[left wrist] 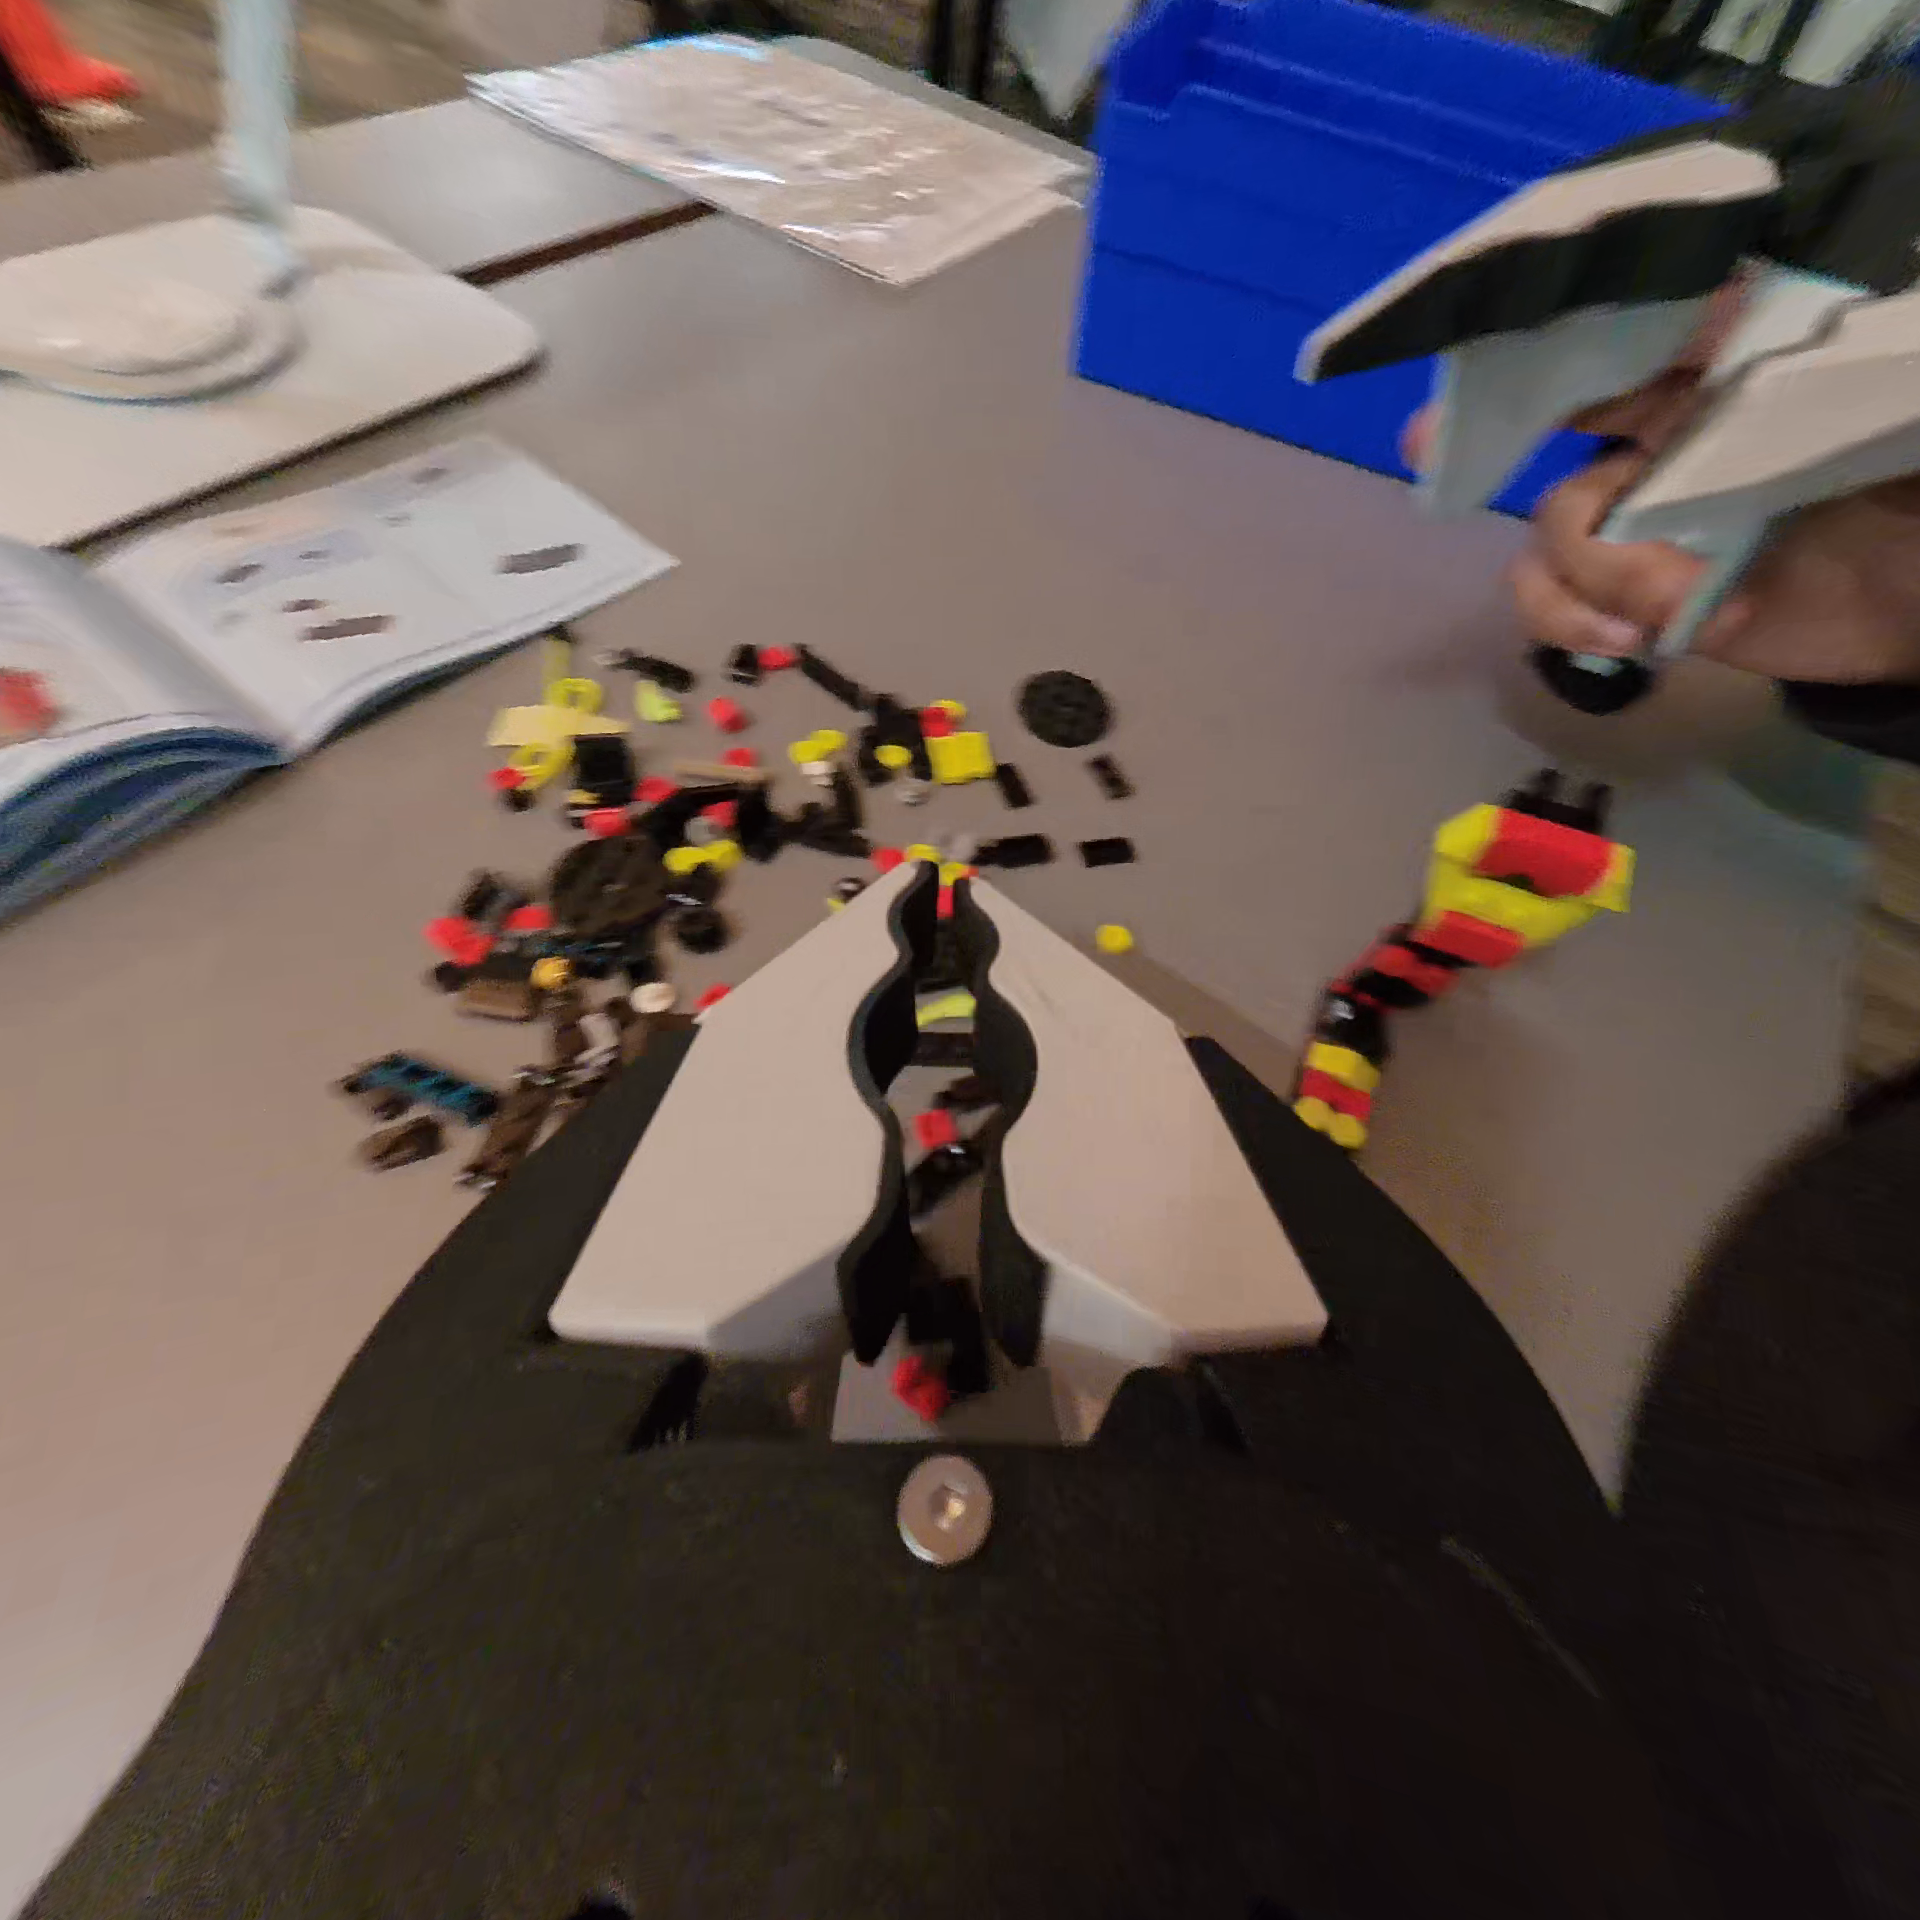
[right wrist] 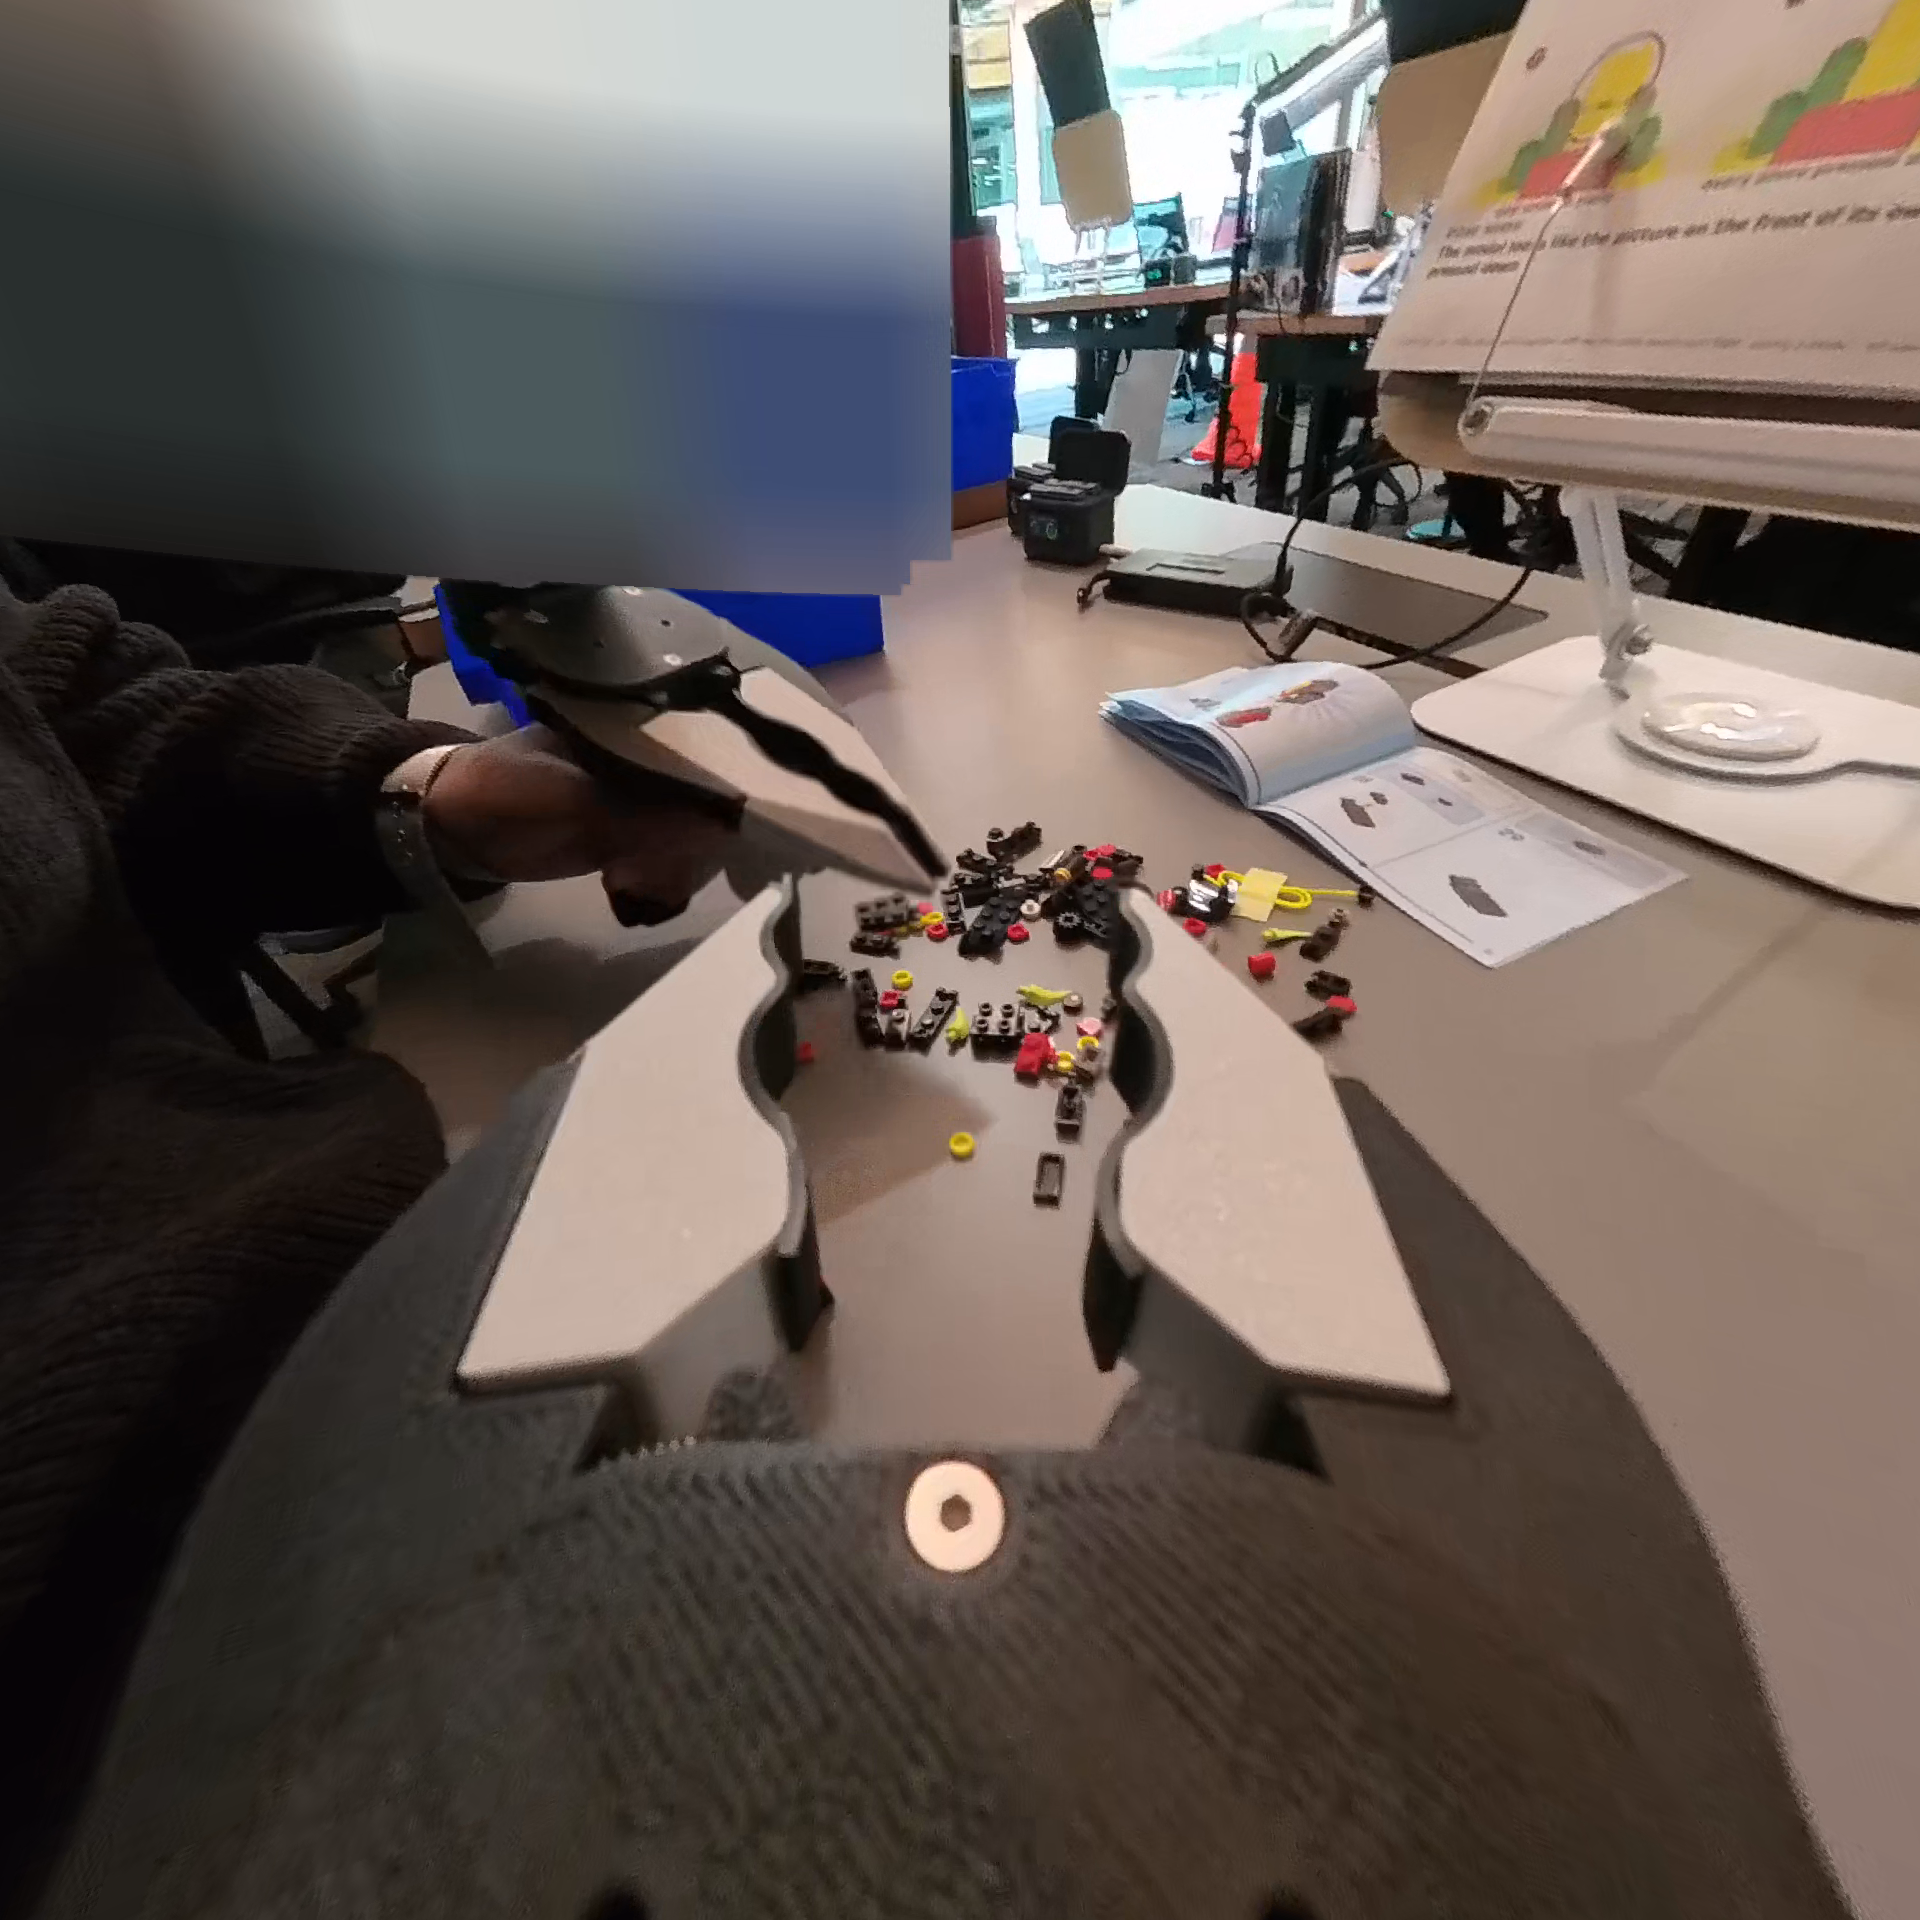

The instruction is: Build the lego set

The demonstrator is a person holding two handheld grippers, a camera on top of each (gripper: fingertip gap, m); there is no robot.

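- Left gripper: grey fingers drawn nearly together, tips pinching a small red and yellow piece; the picture is too blurred to tell its shape. Tips sit at the near edge of the loose lego pile. In the right wrist view the same gripper enters from the left, fingers together, tip down at the pile's edge.
- Right gripper: fingers spread wide, nothing between them, held above the pile. In the left wrist view it shows at upper right, raised off the table, a hand around its grip.
- Loose lego pile: small black, red and yellow pieces scattered on the grey table; a few brown and one blue piece at its near left.
- Partly built model: red, yellow and black striped assembly, lying on the table to the right of the pile, apart from both grippers.
- Black round plate: lies alone at the far right of the pile.
- Instruction booklet: open, flat on the table, left of the pile.
- Blue bin: at the table's far side, behind the right gripper.
- White stand base: beyond the booklet; in the right wrist view it carries a printed sheet on an arm.
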